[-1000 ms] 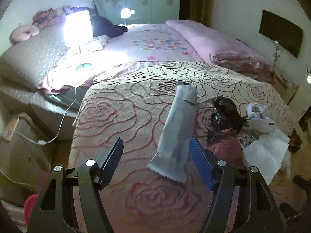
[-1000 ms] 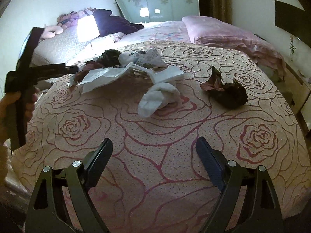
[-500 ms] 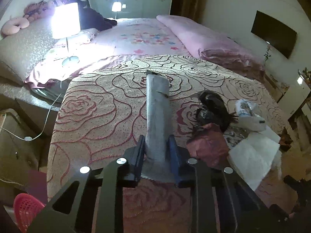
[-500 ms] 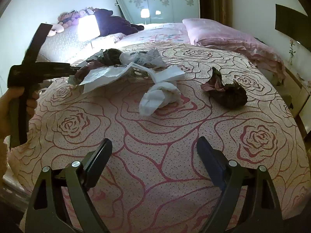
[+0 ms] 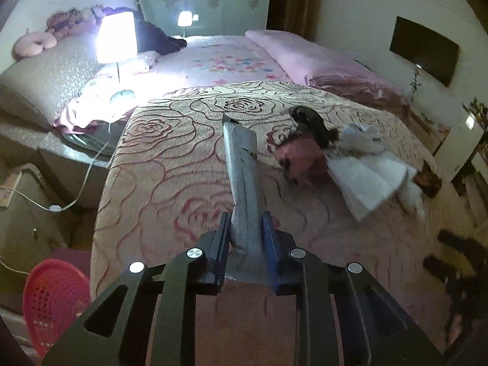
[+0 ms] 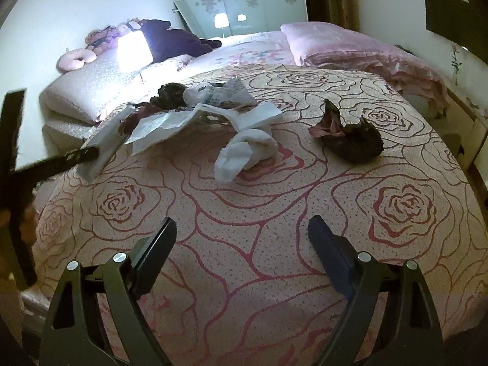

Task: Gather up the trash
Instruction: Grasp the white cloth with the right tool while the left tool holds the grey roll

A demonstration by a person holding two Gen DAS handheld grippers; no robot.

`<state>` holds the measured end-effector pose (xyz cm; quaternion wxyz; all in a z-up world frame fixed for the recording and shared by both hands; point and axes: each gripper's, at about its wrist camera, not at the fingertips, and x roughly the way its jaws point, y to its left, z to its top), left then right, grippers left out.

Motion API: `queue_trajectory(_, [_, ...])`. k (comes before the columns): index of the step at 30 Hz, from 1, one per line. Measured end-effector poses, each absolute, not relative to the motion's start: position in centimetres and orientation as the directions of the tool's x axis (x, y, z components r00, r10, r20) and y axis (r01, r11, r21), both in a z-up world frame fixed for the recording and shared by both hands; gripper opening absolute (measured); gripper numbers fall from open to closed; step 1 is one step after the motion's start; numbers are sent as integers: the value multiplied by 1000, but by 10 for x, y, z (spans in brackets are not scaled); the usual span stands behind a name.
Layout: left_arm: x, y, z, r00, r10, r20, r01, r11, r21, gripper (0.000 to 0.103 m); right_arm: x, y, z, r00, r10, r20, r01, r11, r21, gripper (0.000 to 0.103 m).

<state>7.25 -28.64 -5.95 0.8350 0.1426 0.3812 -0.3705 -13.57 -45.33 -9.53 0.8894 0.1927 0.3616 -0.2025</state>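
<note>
My left gripper (image 5: 245,238) is shut on the near end of a long grey foil wrapper (image 5: 242,170) and holds it above the rose-patterned bedspread (image 5: 170,183). The wrapper also shows at the left of the right wrist view (image 6: 102,148), held by the left gripper (image 6: 82,154). My right gripper (image 6: 242,244) is open and empty above the bedspread. Beyond it lie a crumpled white tissue (image 6: 244,152), white papers (image 6: 170,122), a dark pink-and-brown wrapper (image 6: 350,140) and a dark bag (image 6: 170,94). The left wrist view shows a pink wrapper (image 5: 302,158) and white paper (image 5: 366,180).
A red plastic basket (image 5: 52,299) stands on the floor at the bed's near left corner. A lit lamp (image 5: 117,38) with a white cable (image 5: 82,189) stands left of the bed. Pink bedding (image 6: 350,52) and pillows lie at the far side.
My left gripper has closed on the grey wrapper and lifted its near end, drawing back. The right gripper has stayed open and almost still.
</note>
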Motion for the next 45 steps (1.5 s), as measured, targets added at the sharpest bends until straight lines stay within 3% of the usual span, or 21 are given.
queue_trajectory(14, [40, -253, -63, 417, -538, -733, 724, 684, -90, 20, -92, -482, -84, 643, -271, -716, 529, 833, 159, 78])
queue_trajectory(17, [37, -248, -64, 415, -542, -731, 719, 688, -102, 20, -81, -486, -87, 627, -272, -730, 533, 833, 148, 70])
queue_trajectory(19, [36, -244, -64, 416, -541, -731, 715, 691, -104, 20, -72, -488, -87, 617, -261, -742, 527, 838, 144, 56])
queue_trajectory(22, [33, -238, -65, 419, -540, -730, 708, 697, -110, 20, -65, -488, -88, 607, -258, -752, 527, 839, 138, 43])
queue_trajectory(25, [32, -232, -65, 419, -541, -729, 702, 703, -118, 20, -66, -484, -89, 608, -250, -753, 516, 846, 136, 39])
queue_trajectory(45, [17, -201, -57, 439, -528, -727, 657, 741, -141, 20, -105, -412, -70, 700, -95, -708, 353, 907, 228, 37])
